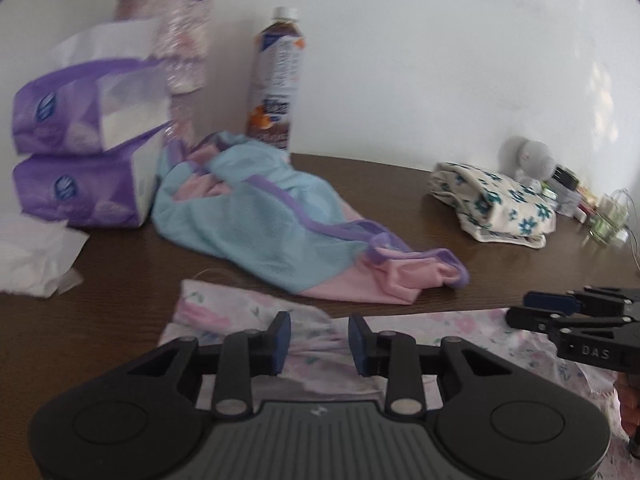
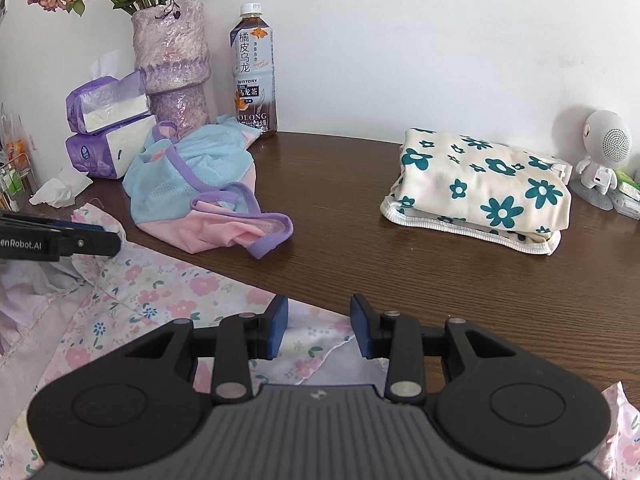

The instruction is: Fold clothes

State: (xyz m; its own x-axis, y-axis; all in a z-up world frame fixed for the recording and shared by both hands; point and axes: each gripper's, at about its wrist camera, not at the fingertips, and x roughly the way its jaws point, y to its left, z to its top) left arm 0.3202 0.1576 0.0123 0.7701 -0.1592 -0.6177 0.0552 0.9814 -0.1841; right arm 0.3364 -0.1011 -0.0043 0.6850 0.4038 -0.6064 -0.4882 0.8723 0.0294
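Table [image 2: 400,280]: three garments, two tissue packs [image 2: 108,128], one bottle [image 2: 253,68]. Left claw [image 1: 319,340] and right claw [image 2: 319,322] both gape apart over the floral garment [image 2: 160,284].

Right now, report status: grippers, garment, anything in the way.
Left gripper open, right gripper open, both over the floral garment, nothing held. Garment spread, unfolded, at table edge. Blue-pink garment crumpled just beyond it.

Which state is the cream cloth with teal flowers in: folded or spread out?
Folded. The cream cloth sits as a compact stacked bundle on the table, its layered hems showing along the front edge.
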